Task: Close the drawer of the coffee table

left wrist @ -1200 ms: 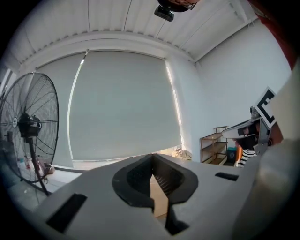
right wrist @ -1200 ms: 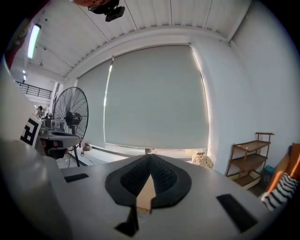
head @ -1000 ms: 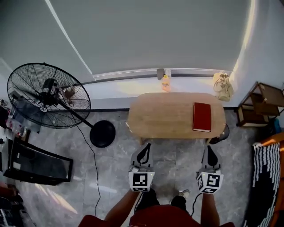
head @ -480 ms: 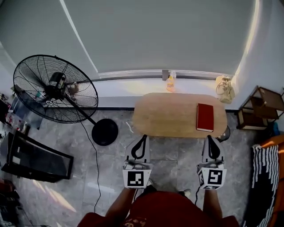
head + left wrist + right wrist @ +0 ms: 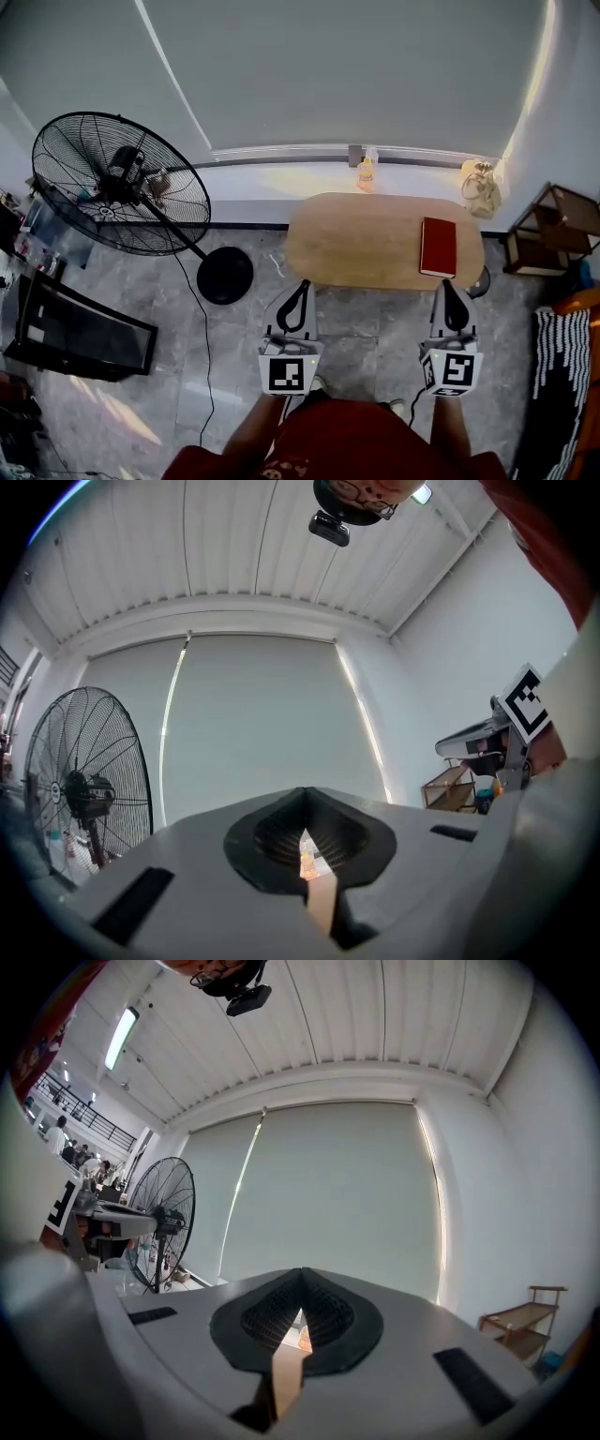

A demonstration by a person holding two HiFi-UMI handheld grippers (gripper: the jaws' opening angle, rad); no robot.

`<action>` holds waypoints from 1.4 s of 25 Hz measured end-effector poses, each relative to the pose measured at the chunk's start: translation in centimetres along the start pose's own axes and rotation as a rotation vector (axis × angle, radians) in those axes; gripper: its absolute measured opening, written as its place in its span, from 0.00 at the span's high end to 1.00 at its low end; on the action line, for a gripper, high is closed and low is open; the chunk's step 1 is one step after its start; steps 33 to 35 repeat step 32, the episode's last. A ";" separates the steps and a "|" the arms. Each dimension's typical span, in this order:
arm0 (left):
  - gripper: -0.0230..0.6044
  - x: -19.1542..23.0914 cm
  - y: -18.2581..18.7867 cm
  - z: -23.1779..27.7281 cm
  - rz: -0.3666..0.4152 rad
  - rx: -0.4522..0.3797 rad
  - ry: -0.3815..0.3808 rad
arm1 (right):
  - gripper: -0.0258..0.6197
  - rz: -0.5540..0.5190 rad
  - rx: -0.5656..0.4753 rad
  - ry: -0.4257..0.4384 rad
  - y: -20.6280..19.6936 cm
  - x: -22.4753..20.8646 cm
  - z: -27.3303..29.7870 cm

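Coffee table (image 5: 366,239), left gripper (image 5: 303,286) closed, right gripper (image 5: 444,286) closed

Red top (image 5: 352,448), grey left tongs (image 5: 302,286), grey right tongs (image 5: 444,285) (black-padded), marker cubes (image 5: 290,375)

We see the coffee table (image 5: 375,239), its oval light-wood top level, lying just beyond the jaw tips of our left gripper (image 5: 304,287) and right gripper (image 5: 447,287), its drawer hidden from above.
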State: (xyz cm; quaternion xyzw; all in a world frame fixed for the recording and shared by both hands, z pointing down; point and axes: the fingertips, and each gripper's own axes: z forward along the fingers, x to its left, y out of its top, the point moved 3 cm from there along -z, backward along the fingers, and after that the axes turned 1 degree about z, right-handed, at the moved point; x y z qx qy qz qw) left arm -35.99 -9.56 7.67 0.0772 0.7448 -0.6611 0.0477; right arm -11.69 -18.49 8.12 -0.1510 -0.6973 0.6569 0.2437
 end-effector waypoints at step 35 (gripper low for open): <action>0.95 -4.5 0.3 0.4 -0.005 0.008 0.007 | 0.96 0.002 0.020 0.012 -0.9 -3.9 -1.9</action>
